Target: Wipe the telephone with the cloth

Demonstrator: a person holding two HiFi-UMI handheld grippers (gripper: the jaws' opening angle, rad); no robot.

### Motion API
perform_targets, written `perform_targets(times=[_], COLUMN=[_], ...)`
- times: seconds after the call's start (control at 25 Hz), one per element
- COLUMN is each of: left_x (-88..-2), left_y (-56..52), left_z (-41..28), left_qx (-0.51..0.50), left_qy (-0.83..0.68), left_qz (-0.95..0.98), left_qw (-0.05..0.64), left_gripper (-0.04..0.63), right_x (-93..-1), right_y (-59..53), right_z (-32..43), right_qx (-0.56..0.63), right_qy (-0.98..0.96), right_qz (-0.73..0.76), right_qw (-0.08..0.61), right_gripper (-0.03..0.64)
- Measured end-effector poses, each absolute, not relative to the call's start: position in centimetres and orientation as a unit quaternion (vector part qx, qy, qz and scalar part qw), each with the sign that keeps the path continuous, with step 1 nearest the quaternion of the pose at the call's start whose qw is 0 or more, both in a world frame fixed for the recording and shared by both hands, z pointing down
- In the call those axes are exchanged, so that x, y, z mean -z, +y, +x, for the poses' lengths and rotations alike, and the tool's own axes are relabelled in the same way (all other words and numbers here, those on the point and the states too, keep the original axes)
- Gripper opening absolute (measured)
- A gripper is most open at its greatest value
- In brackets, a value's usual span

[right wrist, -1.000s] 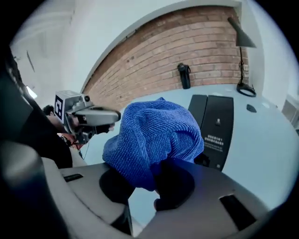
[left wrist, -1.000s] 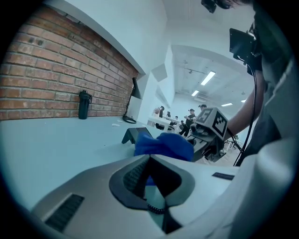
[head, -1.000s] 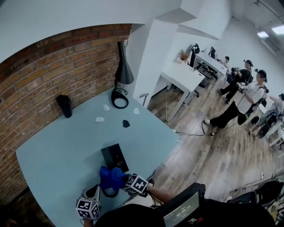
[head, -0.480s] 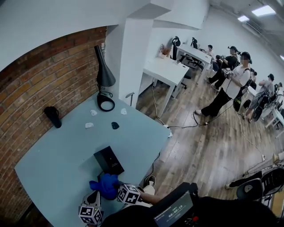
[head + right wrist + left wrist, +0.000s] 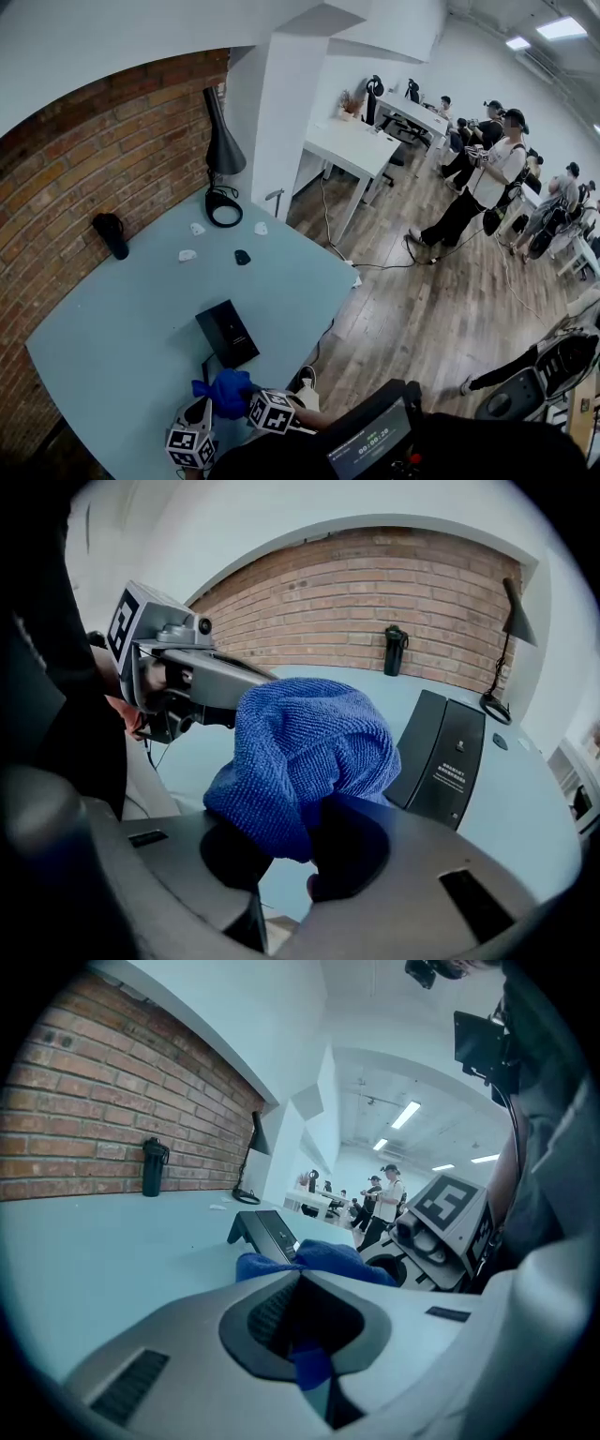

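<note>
1. Near the front edge of the tabletop (image 5: 122,347), in the head view, the blue cloth (image 5: 225,392) sits bunched between my left hand-held gripper (image 5: 204,412) and right hand-held gripper (image 5: 251,401). The black telephone (image 5: 227,334) stands just beyond, seemingly untouched.
2. Left gripper view: my jaws pinch a small fold of cloth (image 5: 309,1365), probably to steady the wad. The telephone (image 5: 267,1234) faces me, close ahead.
3. Right gripper view: my jaws clamp the main wad (image 5: 300,752), so a padded front is free to press against the telephone (image 5: 445,757) just beside it.
</note>
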State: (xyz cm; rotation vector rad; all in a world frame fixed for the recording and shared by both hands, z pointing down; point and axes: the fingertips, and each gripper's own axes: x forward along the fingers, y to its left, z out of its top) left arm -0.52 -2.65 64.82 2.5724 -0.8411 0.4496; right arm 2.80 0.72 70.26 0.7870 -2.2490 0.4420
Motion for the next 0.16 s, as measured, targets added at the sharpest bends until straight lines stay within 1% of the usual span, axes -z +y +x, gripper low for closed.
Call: perform_targets(times=[0.16], left_x=[-65.7], left_y=[-1.2], left_z=[-0.6], left_qx=[-0.181], left_qy=[-0.290], left_qz=[0.919], left_qw=[0.197], left_gripper=[0.011], right_x=[-70.6], right_y=[3.0], right_z=[3.6], right_qx=[-0.199], right_qy=[-0.863], right_qz=[0.302], right_qw=[0.354], right_gripper=[0.087])
